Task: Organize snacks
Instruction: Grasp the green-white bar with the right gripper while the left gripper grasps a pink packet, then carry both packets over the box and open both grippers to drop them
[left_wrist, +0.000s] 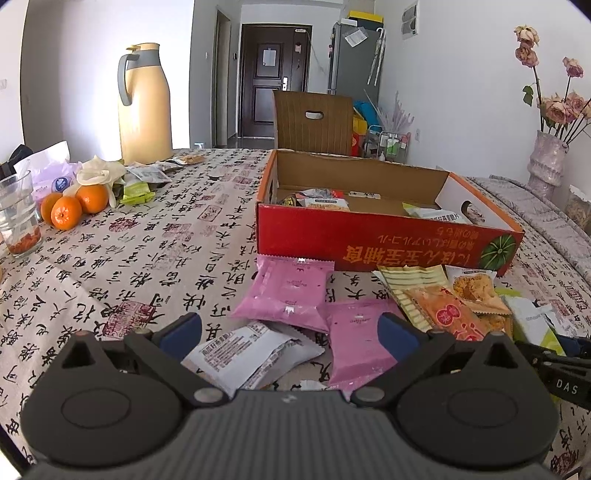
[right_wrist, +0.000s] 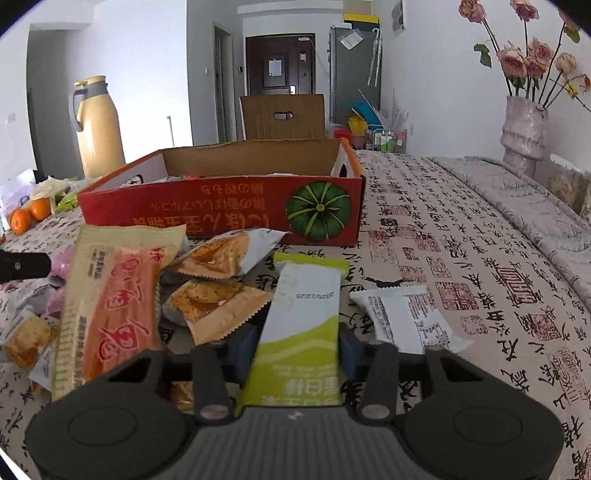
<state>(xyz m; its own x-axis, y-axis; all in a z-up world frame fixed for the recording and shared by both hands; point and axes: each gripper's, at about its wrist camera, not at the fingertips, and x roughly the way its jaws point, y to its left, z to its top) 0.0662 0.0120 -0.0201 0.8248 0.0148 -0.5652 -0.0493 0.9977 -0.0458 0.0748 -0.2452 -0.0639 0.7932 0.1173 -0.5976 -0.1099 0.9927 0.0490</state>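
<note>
A red cardboard box (left_wrist: 369, 243) with a pumpkin print stands open on the table and holds a few snack packets; it also shows in the right wrist view (right_wrist: 221, 206). Loose snacks lie in front of it: two pink packets (left_wrist: 284, 291), a grey-white packet (left_wrist: 255, 354), orange packets (right_wrist: 218, 299), a long orange and cream packet (right_wrist: 110, 295) and a white packet (right_wrist: 406, 317). My left gripper (left_wrist: 291, 328) is open above the grey-white and pink packets. My right gripper (right_wrist: 299, 343) is shut on a green and white bar packet (right_wrist: 303, 325).
A yellow thermos jug (left_wrist: 144, 107), three oranges (left_wrist: 70, 206), a glass (left_wrist: 16, 214) and wrappers sit at the far left. A vase of dried roses (right_wrist: 524, 125) stands at the far right. A chair back (left_wrist: 314, 122) rises behind the box.
</note>
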